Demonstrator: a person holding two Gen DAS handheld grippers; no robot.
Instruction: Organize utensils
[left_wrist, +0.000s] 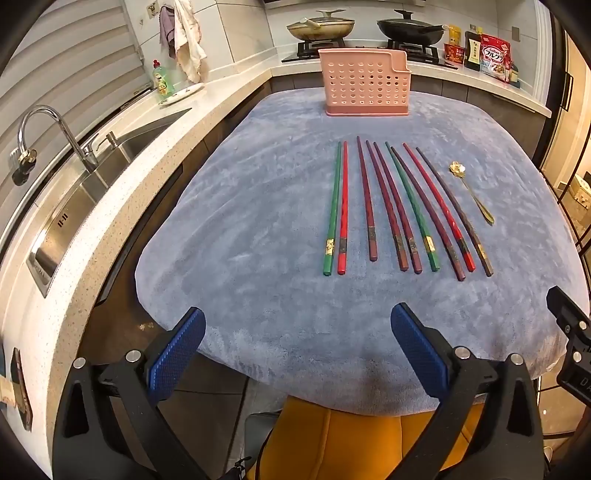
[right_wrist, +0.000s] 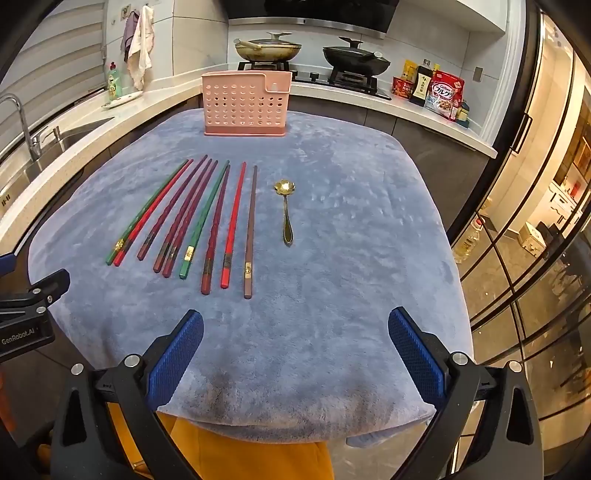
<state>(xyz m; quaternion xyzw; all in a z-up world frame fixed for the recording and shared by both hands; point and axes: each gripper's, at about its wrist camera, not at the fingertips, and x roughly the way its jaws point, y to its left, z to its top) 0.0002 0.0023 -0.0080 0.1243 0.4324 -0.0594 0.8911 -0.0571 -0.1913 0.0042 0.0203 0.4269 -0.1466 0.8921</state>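
Several chopsticks (left_wrist: 391, 206) in green, red, maroon and dark brown lie side by side on a blue-grey cloth (left_wrist: 258, 229); they also show in the right wrist view (right_wrist: 192, 221). A gold flower-bowl spoon (left_wrist: 471, 192) lies to their right, also in the right wrist view (right_wrist: 286, 210). A pink perforated utensil holder (left_wrist: 364, 83) stands upright at the cloth's far edge, also in the right wrist view (right_wrist: 245, 105). My left gripper (left_wrist: 297, 325) is open and empty over the near edge. My right gripper (right_wrist: 295, 328) is open and empty there too.
A sink (left_wrist: 92, 192) with a faucet (left_wrist: 55, 129) runs along the counter on the left. A stove with two pans (left_wrist: 364, 29) and food packets (left_wrist: 484, 51) stands behind the holder. Glass doors (right_wrist: 535, 240) are on the right. A yellow seat (left_wrist: 351, 435) sits below the table edge.
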